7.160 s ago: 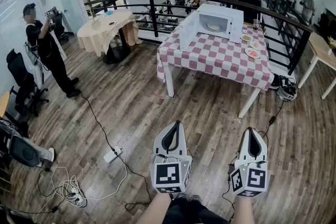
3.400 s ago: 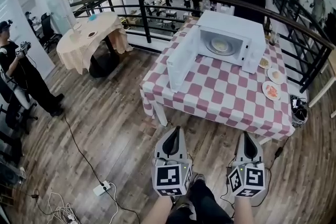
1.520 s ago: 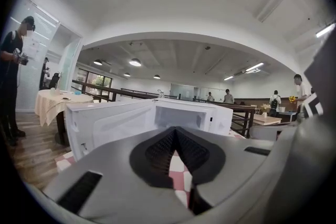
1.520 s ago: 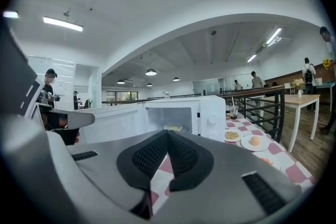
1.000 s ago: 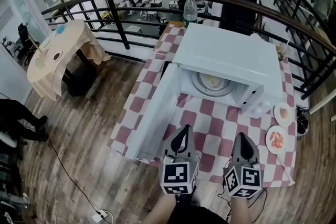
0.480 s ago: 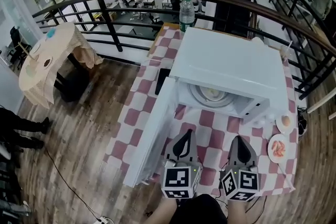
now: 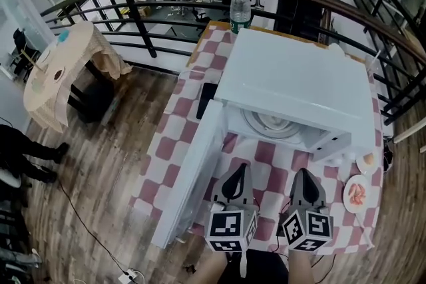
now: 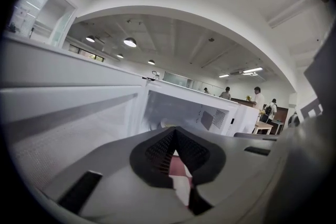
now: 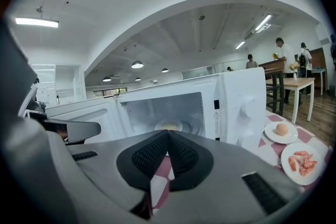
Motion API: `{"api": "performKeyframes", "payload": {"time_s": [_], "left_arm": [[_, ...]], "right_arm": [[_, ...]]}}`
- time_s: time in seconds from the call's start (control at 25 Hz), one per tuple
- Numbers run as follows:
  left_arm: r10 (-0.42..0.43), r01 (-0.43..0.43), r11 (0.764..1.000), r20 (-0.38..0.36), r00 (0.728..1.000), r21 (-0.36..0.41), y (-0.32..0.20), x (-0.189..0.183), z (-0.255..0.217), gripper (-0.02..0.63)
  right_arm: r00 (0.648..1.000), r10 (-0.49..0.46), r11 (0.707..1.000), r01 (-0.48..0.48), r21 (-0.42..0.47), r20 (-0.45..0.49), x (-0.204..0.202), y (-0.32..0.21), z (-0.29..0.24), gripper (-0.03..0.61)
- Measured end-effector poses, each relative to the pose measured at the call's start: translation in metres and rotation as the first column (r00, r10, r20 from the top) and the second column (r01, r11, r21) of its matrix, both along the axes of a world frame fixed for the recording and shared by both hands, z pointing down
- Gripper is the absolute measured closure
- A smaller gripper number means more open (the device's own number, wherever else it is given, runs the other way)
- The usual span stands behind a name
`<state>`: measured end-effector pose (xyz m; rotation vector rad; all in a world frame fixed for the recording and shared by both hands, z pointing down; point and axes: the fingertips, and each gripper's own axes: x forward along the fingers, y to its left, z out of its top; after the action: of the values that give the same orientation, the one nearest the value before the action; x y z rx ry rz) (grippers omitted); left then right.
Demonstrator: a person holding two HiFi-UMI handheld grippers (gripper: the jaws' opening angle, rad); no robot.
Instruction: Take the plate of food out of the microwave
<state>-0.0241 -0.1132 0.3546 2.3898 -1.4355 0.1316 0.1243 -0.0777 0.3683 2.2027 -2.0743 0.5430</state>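
A white microwave [image 7: 296, 86] stands on the red-and-white checked table [image 7: 180, 113], its door [image 7: 190, 183] swung open to the left. Inside on the turntable lies the plate of food [image 7: 271, 122], pale yellow in the right gripper view [image 9: 169, 126] and only a sliver in the left gripper view [image 8: 165, 124]. My left gripper [image 7: 240, 165] and right gripper [image 7: 302, 171] hover side by side over the table just in front of the opening. Both are shut with nothing between them, and both point at the cavity, apart from the plate.
Two small plates of food lie right of the microwave, one with an egg [image 9: 282, 131], one with red pieces [image 9: 302, 161]. A water bottle [image 7: 239, 4] stands behind it by the black railing [image 7: 133, 16]. A round clothed table [image 7: 63, 66] is at left.
Both grippers have moved forward together toward the microwave's mouth, and the head view has closed in over the table. The jaws have stayed shut; the plate has not moved.
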Motion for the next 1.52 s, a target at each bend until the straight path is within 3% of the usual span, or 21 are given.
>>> {"api": "performKeyframes", "payload": {"time_s": [0.4,0.6,1.04,1.16,1.32,1.52], "left_arm": [[-0.075,0.073,0.996,-0.023,0.997,-0.052,-0.039,0.007,0.014,0.607],[-0.088,0.086,0.994,-0.017,0.996,-0.070,-0.056,0.019,0.025,0.608],[-0.072,0.073,0.994,0.025,0.997,-0.086,-0.080,0.033,0.047,0.608],[-0.073,0.076,0.993,0.035,0.997,-0.089,-0.082,0.031,0.052,0.608],[-0.088,0.091,0.992,0.039,0.995,-0.092,-0.084,0.025,0.056,0.607],[-0.100,0.103,0.990,0.043,0.994,-0.092,-0.084,0.018,0.058,0.607]], "right_arm": [[0.995,-0.093,0.995,0.094,-0.021,0.034,-0.002,-0.052,0.008,0.574],[0.987,-0.139,0.988,0.143,-0.049,0.081,-0.001,-0.069,0.024,0.537],[0.953,-0.122,0.986,0.150,-0.080,0.278,0.000,-0.105,0.058,0.527],[0.918,-0.099,0.986,0.141,-0.083,0.384,-0.002,-0.112,0.065,0.505],[0.821,-0.034,0.989,0.111,-0.102,0.570,-0.008,-0.117,0.077,0.505],[0.755,0.045,0.988,0.061,-0.139,0.654,-0.006,-0.124,0.085,0.505]]}}
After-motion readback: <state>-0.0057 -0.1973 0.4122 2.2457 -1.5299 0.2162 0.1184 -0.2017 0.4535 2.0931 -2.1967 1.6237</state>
